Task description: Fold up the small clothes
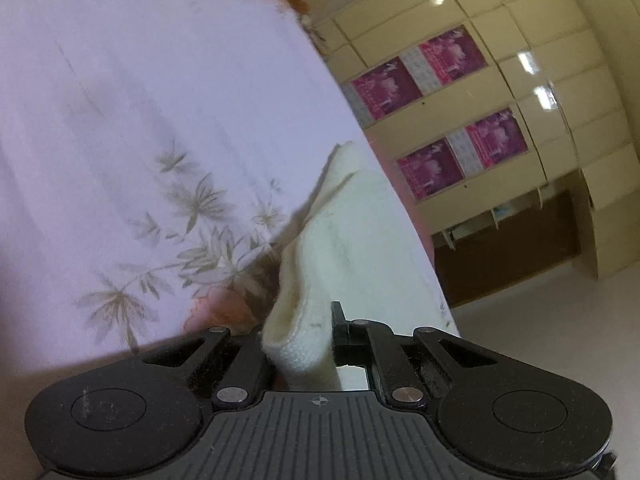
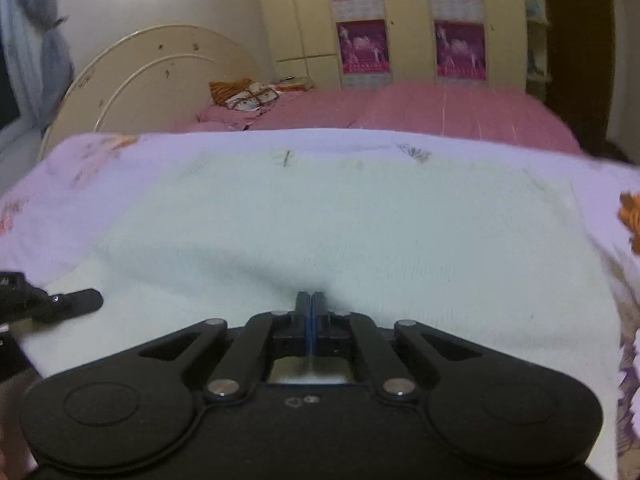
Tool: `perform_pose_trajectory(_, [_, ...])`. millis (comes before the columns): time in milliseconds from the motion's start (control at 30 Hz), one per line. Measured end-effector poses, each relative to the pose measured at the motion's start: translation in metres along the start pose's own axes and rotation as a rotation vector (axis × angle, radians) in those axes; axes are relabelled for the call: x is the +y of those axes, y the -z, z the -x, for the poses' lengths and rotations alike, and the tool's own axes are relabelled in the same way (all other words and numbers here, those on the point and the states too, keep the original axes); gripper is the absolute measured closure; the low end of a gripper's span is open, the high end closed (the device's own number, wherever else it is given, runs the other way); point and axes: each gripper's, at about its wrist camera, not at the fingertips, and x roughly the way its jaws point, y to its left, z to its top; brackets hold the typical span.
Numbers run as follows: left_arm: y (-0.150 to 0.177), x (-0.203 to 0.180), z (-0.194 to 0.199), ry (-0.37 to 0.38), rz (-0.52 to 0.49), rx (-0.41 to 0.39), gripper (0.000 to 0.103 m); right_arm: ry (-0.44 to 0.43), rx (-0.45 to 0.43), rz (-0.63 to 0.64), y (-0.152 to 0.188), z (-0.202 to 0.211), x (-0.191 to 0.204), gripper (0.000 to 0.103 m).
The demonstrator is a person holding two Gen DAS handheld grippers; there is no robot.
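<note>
Left gripper point(image 1: 300, 344): tilted, clamped on cream cloth point(image 1: 344, 248) edge.
Right gripper point(image 2: 311, 300): level, jaws together at near edge; grip unclear.
Cloth: spread flat, long axis crosswise.

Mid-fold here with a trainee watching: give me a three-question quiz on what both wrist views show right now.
1. True or false: the left gripper has a bunched edge of the white cloth between its fingers.
2. Multiple choice: the right gripper fingers are A) wide apart, B) pressed together, C) out of view.
3. Fill in: the wardrobe behind the pink bed carries ____ posters.

Key: 1 true; 2 B; 3 magenta.
</note>
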Motion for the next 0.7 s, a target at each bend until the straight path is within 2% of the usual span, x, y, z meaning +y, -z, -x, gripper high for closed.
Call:
perform_pose_trajectory(133, [-0.005, -0.027, 0.006, 0.018, -0.114, -0.007, 0.096, -0.005, 0.001, -0.02, 0.001, 0.0, -0.003, 0.103])
perform_pose_trajectory(300, [-0.014, -0.117, 0.023, 0.034, -0.474, 0.013, 0.096, -0.046, 0.017, -0.091, -0.004, 0.001, -0.016, 0.103])
perform_pose_trajectory(333, [-0.016, -0.133, 0.024, 0.044, -0.529, 0.029, 0.096, -0.061, 0.012, -0.137, -0.006, 0.005, -0.021, 0.103])
perform_pose_trajectory(400, [-0.014, -0.165, 0.022, 0.066, -0.632, 0.056, 0.096, -0.079, -0.045, -0.247, -0.007, 0.022, -0.037, 0.095])
perform_pose_trajectory(467, [-0.006, -0.196, 0.011, 0.089, -0.725, 0.114, 0.096, -0.062, -0.102, -0.331, -0.008, 0.04, -0.057, 0.088])
perform_pose_trajectory(500, [0.0, -0.207, 0.009, 0.098, -0.765, 0.134, 0.096, -0.061, -0.126, -0.371, -0.007, 0.05, -0.069, 0.088])
perform_pose_trajectory(633, [0.042, -0.25, -0.014, 0.11, -0.924, 0.264, 0.096, -0.057, -0.187, -0.498, -0.002, 0.084, -0.118, 0.087])
perform_pose_trajectory(700, [0.069, -0.26, -0.024, 0.118, -0.974, 0.332, 0.096, -0.06, -0.206, -0.555, 0.003, 0.101, -0.142, 0.083])
